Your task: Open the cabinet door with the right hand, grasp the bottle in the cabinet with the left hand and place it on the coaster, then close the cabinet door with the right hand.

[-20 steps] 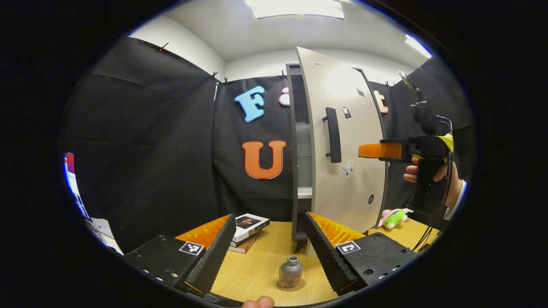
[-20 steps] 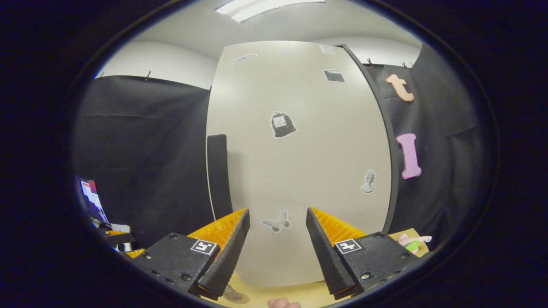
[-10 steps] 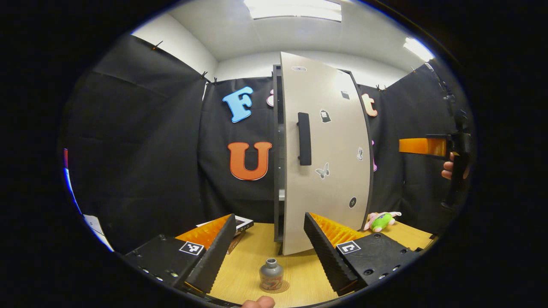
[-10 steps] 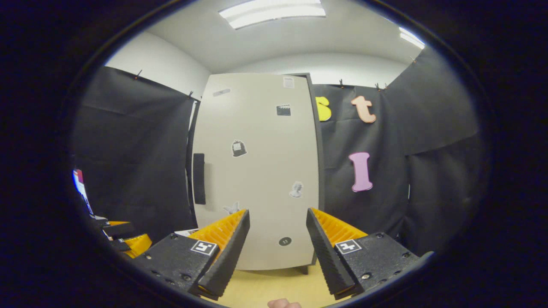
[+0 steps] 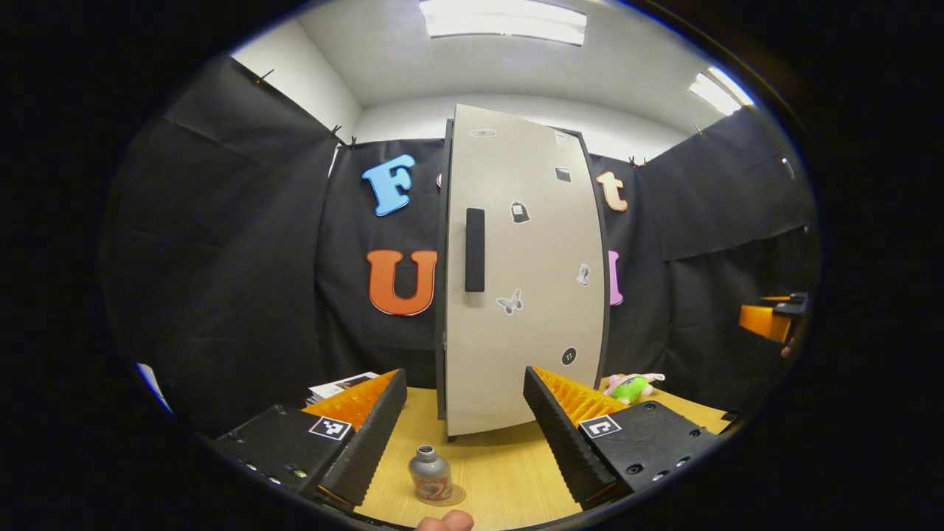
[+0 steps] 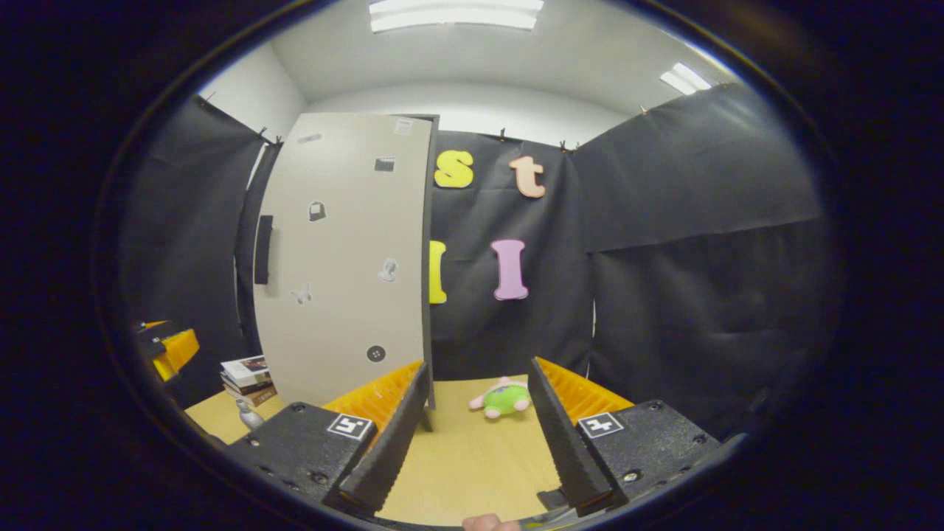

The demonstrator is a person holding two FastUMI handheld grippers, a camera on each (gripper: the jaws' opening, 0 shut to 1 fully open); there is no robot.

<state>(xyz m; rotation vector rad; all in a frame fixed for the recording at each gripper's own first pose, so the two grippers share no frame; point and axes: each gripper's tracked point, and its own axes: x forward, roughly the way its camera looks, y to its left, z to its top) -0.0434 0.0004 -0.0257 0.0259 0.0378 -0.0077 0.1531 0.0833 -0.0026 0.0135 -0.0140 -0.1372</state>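
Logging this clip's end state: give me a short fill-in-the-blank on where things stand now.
1. The bottle stands upright on the ____.
2. The cabinet door looks ____.
3. The left gripper holds nothing; its fingers are ____.
4. The pink and green plush toy lies on the ____.

Missing words: coaster; closed; open; table
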